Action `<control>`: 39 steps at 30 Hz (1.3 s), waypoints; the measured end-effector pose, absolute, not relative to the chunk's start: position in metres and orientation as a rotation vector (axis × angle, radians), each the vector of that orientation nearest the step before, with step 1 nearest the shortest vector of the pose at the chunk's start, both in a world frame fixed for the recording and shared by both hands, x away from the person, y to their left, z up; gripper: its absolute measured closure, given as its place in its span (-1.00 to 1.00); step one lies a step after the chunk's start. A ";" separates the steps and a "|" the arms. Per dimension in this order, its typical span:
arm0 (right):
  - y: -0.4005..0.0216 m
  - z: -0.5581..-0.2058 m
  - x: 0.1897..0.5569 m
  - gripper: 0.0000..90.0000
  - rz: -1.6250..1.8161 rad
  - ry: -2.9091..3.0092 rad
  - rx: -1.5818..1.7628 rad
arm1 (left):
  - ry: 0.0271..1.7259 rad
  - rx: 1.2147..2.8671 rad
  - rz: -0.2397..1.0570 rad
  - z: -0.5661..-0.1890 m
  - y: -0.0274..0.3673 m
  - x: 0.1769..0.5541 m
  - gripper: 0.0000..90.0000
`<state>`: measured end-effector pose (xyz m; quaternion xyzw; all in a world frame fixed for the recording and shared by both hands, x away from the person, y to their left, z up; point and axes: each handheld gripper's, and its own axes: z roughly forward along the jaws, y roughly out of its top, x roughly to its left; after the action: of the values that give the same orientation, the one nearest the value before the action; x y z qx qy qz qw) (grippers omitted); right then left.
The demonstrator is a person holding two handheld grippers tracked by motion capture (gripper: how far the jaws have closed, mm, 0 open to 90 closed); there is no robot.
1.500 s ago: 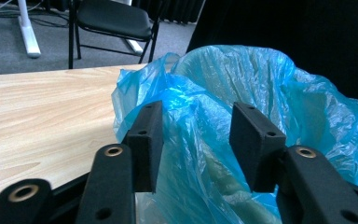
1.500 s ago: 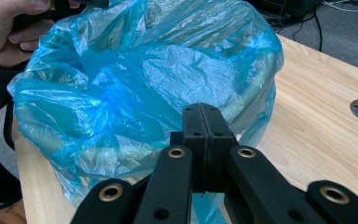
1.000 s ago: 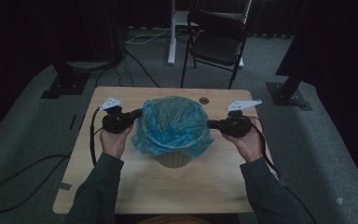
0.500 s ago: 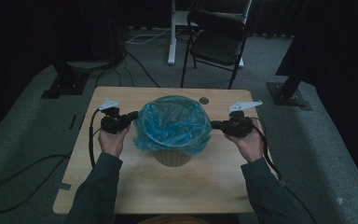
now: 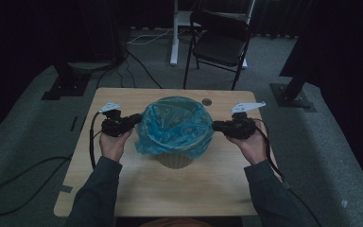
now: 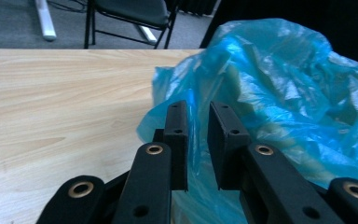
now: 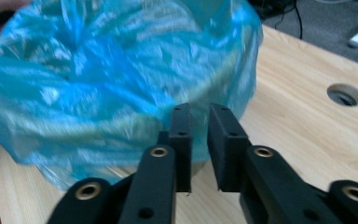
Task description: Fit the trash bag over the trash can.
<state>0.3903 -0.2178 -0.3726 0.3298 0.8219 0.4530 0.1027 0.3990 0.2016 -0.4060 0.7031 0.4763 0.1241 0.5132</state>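
While both fingers part, blue bag (image 5: 176,124) between grippers, left (image 5: 133,120), right (image 5: 216,126).

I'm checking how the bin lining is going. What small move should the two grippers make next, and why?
Probably draw both grippers straight back from the bin. The blue bag is already folded down over the rim of the bin, and the jaws of the left gripper and right gripper have just been opening. A fold of film still lies between the left jaws, so back off gently.

surface: light wooden table (image 5: 137,189) | on it: bin (image 5: 174,160) lined with blue bag (image 5: 176,125), centre
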 end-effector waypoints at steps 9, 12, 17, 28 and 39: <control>-0.214 -0.370 0.412 0.68 1.475 2.367 1.044 | 1.144 1.740 0.281 -0.416 0.190 0.409 0.83; -0.215 -0.371 0.414 0.96 1.490 2.367 1.068 | 1.132 1.760 0.274 -0.418 0.186 0.409 0.88; -0.215 -0.379 0.416 1.00 1.395 2.411 1.079 | 1.125 1.776 0.267 -0.421 0.183 0.408 0.94; -0.216 -0.391 0.412 0.99 1.308 2.485 1.069 | 1.103 1.807 0.262 -0.426 0.186 0.398 0.82; -0.231 -0.372 0.392 0.67 1.377 2.395 1.047 | 1.106 1.701 0.312 -0.404 0.214 0.377 0.51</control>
<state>0.3920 -0.2311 -0.3721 0.3528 0.8071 0.4642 0.0934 0.3771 0.2138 -0.4043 0.7087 0.4609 0.1301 0.5181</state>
